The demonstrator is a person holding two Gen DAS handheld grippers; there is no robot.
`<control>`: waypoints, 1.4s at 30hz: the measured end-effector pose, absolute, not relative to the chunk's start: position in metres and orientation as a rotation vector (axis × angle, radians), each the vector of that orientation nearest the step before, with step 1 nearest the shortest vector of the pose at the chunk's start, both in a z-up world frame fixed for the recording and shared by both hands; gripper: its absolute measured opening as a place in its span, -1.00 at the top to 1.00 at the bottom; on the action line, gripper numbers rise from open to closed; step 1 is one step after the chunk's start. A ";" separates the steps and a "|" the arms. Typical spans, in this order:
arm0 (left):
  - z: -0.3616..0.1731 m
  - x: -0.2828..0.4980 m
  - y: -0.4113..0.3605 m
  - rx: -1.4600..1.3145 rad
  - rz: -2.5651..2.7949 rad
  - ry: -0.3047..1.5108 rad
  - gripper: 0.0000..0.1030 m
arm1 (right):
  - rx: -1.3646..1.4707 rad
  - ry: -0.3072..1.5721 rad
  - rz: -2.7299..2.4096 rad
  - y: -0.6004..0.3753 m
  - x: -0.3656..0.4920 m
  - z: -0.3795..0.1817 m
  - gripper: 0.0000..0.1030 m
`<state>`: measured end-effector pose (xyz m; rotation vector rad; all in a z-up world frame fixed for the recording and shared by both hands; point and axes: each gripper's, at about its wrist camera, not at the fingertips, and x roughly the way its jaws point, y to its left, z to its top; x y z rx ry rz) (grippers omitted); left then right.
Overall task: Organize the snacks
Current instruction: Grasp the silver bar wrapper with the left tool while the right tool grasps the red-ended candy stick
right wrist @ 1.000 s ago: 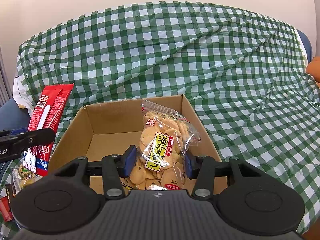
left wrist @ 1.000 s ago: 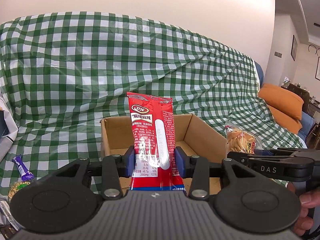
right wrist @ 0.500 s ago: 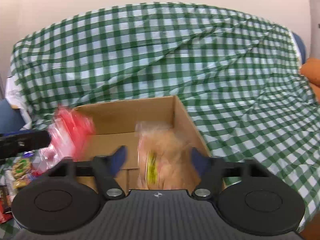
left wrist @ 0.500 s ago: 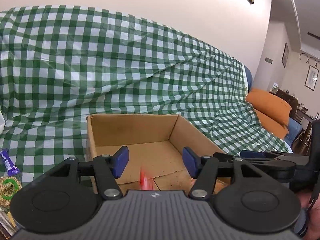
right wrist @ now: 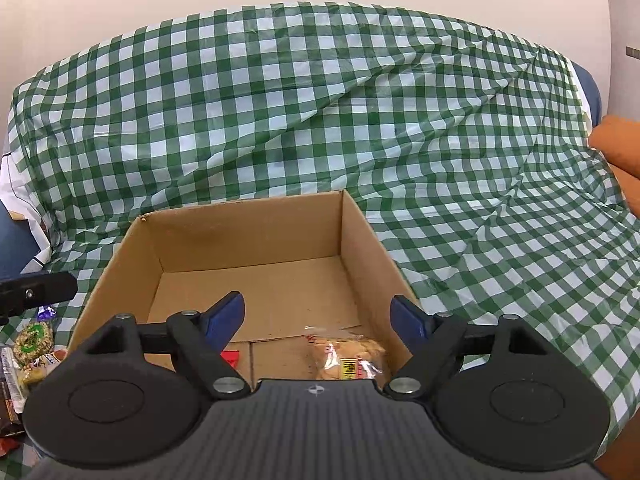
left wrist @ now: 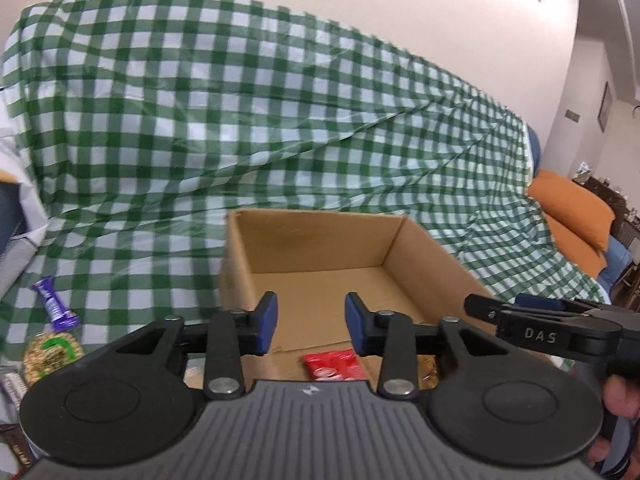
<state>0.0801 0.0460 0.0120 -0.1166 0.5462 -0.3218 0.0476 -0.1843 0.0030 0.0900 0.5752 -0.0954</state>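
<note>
Snacks already dropped lie at the near end of the open brown cardboard box: the red foil packet at your left gripper's six o'clock, the clear bag of golden crackers at your right gripper's six. Your left jaws are narrowing on nothing; your right jaws stand wide and empty. Both drops look done, so the step in hand is going back for more. At the left claw's nine o'clock, loose on the green-and-white checked cloth, wait a round green-labelled nut pack and, beyond it, a purple wrapped bar. Swing left there, reopen those jaws, and come down over one piece.
</note>
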 end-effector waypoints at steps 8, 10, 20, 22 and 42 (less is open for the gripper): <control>0.022 0.077 0.104 -0.163 -0.257 0.585 0.28 | 0.048 0.529 0.000 -0.149 0.037 0.009 -0.01; 0.029 0.086 0.124 -0.170 -0.230 0.636 0.28 | 0.060 0.509 0.026 -0.140 0.034 0.011 0.04; -0.015 0.107 0.227 -0.224 0.069 0.833 0.56 | -0.036 0.466 0.241 -0.062 0.026 0.009 0.07; -0.017 0.109 0.241 -0.281 0.119 0.850 0.56 | -0.084 0.473 0.299 -0.040 0.025 0.004 0.07; -0.076 0.137 0.279 -0.552 0.315 1.107 0.53 | -0.376 0.765 0.427 0.071 0.053 -0.081 0.09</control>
